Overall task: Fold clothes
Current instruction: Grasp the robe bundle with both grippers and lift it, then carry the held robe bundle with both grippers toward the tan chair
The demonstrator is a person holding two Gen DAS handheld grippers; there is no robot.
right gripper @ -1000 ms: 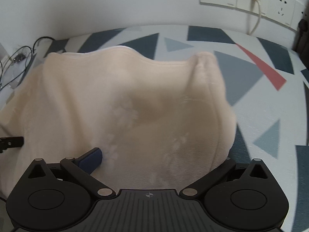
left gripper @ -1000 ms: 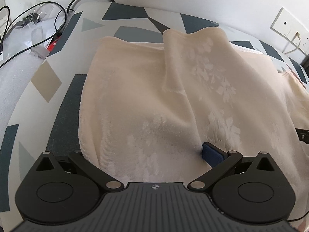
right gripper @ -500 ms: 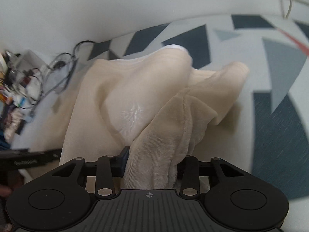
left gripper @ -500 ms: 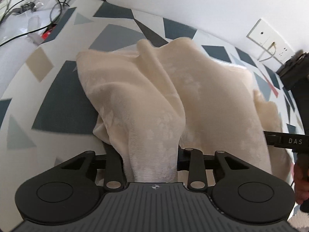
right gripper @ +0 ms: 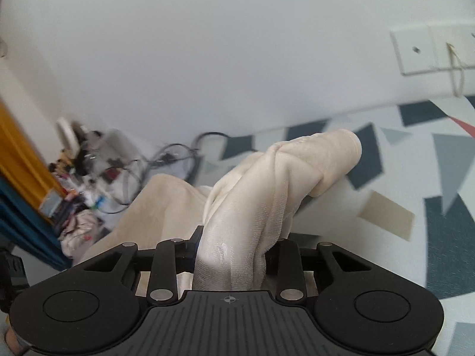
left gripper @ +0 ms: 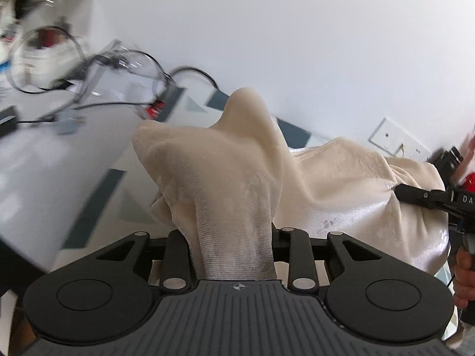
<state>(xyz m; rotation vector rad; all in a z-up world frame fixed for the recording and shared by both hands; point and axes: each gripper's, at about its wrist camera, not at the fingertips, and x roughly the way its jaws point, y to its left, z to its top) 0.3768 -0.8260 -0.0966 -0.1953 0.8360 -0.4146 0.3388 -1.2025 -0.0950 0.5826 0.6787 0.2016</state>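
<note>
A cream garment (left gripper: pixel 225 172) with a faint flower pattern hangs bunched above the patterned table (left gripper: pixel 98 204). My left gripper (left gripper: pixel 231 234) is shut on one gathered fold, which rises straight out of its jaws. In the right wrist view my right gripper (right gripper: pixel 234 237) pinches another fold of the garment (right gripper: pixel 267 184); its jaws are still closing, with the cloth between them. The right gripper's finger (left gripper: pixel 415 197) also shows at the right edge of the left wrist view, gripping the cloth, with a person's hand (left gripper: pixel 463 270) below it. Both sets of fingertips are hidden by cloth.
Black cables and small clutter (left gripper: pixel 89 68) lie at the table's far left. Wall sockets (right gripper: pixel 430 50) sit on the white wall behind. An orange and blue object (right gripper: pixel 17 178) stands at the left, and a bare stretch of table (right gripper: pixel 445 184) lies to the right.
Both grippers went from open over the flat garment to shut on folds of it. They rose with the cloth, and both views tilted up towards the wall.
</note>
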